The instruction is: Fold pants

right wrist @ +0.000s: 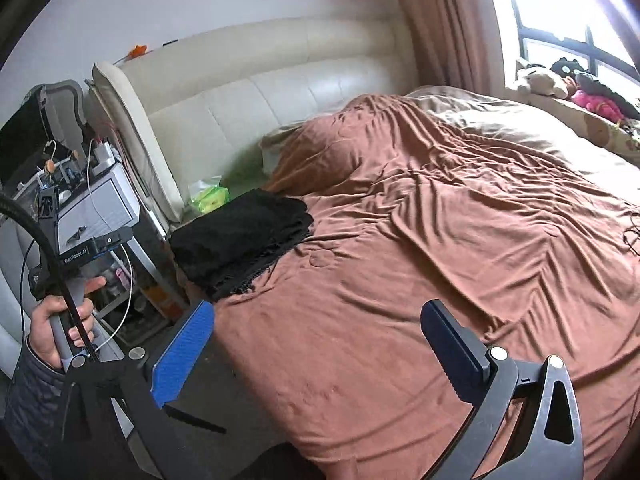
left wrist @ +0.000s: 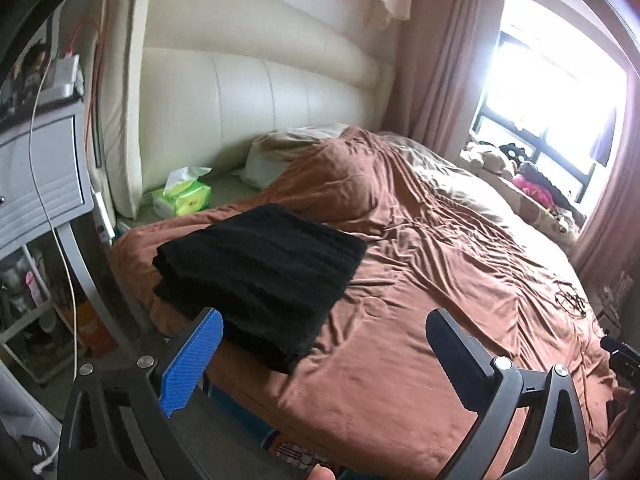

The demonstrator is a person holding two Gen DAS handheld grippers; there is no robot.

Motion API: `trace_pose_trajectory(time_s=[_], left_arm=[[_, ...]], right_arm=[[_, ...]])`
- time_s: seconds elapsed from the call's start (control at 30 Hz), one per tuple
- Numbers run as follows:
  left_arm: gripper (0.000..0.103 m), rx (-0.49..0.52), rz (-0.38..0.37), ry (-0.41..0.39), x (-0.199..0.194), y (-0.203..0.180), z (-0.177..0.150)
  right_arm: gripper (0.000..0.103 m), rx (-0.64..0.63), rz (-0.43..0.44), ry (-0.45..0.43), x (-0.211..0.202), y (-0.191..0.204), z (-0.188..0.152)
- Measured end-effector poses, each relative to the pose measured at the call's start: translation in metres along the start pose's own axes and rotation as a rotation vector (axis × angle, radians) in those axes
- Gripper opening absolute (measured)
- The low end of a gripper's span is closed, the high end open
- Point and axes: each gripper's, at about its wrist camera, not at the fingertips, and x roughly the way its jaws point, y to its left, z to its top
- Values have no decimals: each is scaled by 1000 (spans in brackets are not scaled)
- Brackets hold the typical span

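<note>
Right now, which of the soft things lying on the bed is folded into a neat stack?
The black folded pants near the bed's corner, beside the green tissue pack. The rumpled brown cover and the beige pillow lie loose, unfolded.

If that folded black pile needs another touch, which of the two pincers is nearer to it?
Left, probably. The left gripper is open with the folded black pants right ahead of its blue fingertip. The right gripper, also open, faces bare brown bedspread, with the pants off to its left.
</note>
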Motion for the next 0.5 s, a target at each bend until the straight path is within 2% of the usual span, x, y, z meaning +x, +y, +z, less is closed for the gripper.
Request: trace_pose_trajectory(time_s=[0.5], left_arm=[[102, 96, -71, -15, -64, -68, -25]], right_arm=[[103, -4, -50, -38, -80, -2, -30]])
